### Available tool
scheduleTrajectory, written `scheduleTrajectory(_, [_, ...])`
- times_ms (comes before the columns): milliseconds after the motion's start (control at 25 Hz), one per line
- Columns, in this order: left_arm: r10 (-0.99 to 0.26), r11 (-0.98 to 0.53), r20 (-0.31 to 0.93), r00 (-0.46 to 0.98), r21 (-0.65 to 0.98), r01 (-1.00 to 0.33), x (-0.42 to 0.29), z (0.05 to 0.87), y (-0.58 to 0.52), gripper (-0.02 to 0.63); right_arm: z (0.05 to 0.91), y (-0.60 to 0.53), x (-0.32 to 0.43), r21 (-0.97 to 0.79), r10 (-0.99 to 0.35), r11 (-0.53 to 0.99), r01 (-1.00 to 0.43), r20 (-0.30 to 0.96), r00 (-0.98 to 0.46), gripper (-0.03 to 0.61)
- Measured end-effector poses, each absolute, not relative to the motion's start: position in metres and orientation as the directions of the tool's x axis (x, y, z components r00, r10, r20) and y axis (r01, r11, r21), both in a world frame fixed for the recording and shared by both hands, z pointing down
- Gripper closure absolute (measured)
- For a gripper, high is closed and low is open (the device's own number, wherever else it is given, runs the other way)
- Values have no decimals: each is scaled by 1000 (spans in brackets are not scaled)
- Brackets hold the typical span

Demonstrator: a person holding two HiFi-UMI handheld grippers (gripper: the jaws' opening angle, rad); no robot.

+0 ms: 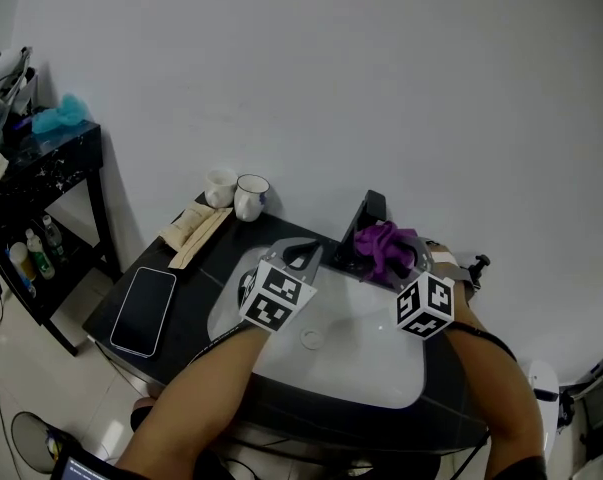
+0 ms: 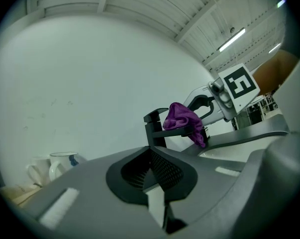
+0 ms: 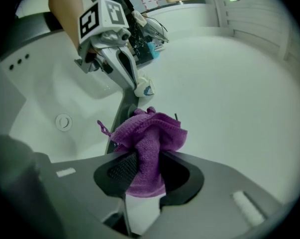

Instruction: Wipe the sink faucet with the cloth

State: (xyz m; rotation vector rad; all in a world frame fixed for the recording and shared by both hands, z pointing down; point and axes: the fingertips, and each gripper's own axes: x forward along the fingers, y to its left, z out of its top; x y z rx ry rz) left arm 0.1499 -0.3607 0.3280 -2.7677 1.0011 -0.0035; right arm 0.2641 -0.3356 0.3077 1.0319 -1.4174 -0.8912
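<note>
- The right hand-held gripper (image 3: pixel 142 169) was clenched on the purple cloth (image 3: pixel 149 133), which bunched up between its jaws.
- The cloth sat on the spout of the black faucet (image 1: pixel 367 218), above the white sink (image 1: pixel 351 358).
- The left hand-held gripper (image 2: pixel 150 173) hung over the sink, jaws together and empty.
- Wiping seemed under way. I couldn't tell how much of the faucet was already clean.
</note>
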Motion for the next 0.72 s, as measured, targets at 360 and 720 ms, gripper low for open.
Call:
scheduleTrajectory(360, [-640, -746, -34, 767, -212, -632, 148, 333, -361, 597, 329, -273, 228, 948, -940, 319, 16, 319, -124, 446])
scheduleTrajectory(720, [-658, -737, -40, 752, -172, -654, 140, 334, -365, 597, 381, -302, 239, 919, -928, 371, -133, 362, -91, 448])
